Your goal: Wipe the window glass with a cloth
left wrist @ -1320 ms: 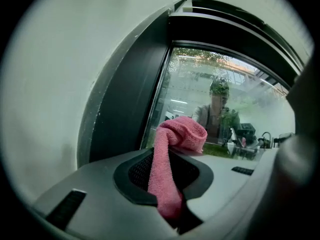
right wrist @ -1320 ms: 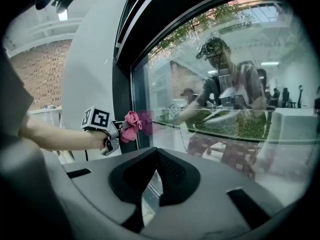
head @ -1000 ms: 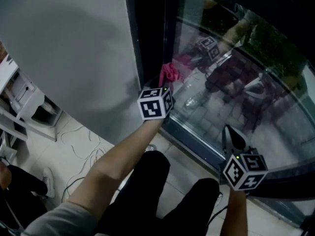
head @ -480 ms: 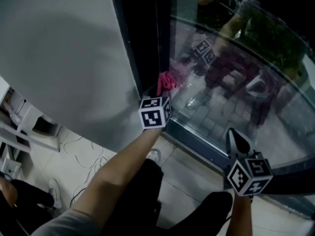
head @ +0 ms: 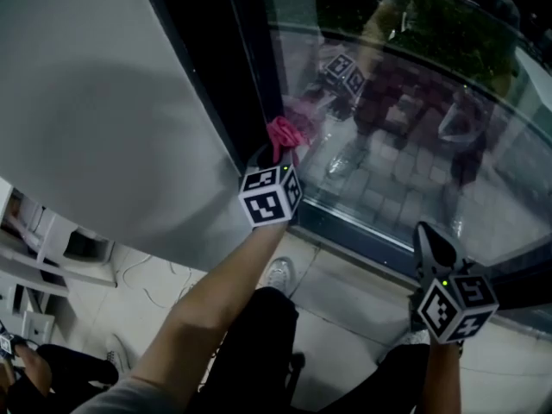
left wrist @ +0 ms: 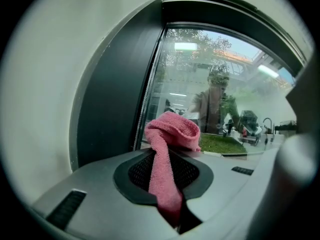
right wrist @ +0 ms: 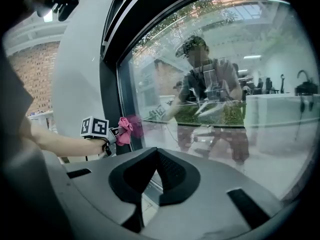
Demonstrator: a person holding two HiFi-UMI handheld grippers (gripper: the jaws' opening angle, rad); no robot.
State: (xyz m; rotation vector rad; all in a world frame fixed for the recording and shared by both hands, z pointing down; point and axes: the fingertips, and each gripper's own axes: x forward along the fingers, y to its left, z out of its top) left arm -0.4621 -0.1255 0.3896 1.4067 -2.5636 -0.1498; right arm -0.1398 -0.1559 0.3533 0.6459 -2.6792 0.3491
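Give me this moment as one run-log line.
left gripper: shut on cloth | cloth: pink, at window glass beside dark frame | right gripper: shut, empty, low, off glass

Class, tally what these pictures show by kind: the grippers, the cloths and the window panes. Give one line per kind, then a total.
Grippers: 2, the left gripper and the right gripper
Pink cloth: 1
Window glass: 1
Total: 4

Grey short sleeve (head: 108, 397), black trousers (head: 250, 352), grey left gripper (head: 275, 148) and right gripper (head: 429, 235) bearing black-and-white marker cubes (head: 270, 198).
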